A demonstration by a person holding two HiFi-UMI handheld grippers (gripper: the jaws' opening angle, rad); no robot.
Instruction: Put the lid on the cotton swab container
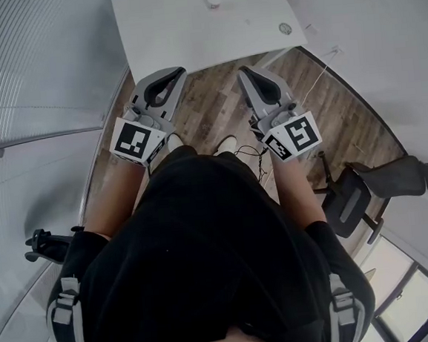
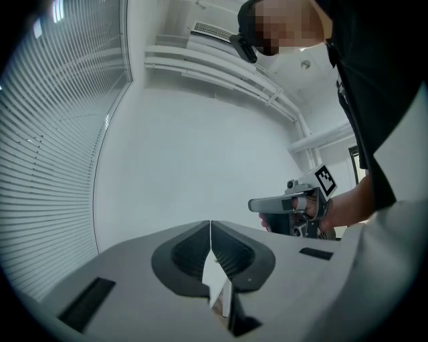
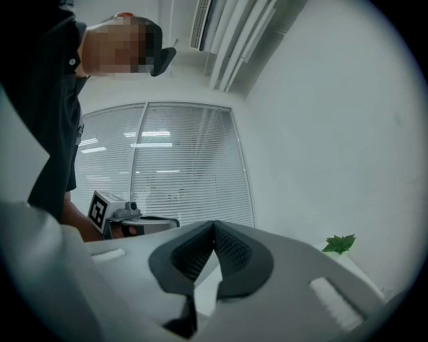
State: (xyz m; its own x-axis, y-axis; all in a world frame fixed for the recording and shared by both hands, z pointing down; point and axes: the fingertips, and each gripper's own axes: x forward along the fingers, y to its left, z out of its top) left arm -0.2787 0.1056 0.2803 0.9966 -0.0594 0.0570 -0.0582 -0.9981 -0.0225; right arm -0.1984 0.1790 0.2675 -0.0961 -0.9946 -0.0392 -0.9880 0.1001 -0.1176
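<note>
Left gripper (image 2: 210, 224), right gripper (image 3: 214, 224) — the 2 jaws of each tight together, empty.

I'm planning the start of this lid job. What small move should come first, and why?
Probably step closer, bringing both grippers out over the white table. The left gripper and right gripper are shut, empty and only at its near edge, while the white round piece and the second round piece lie farther across it.
</note>
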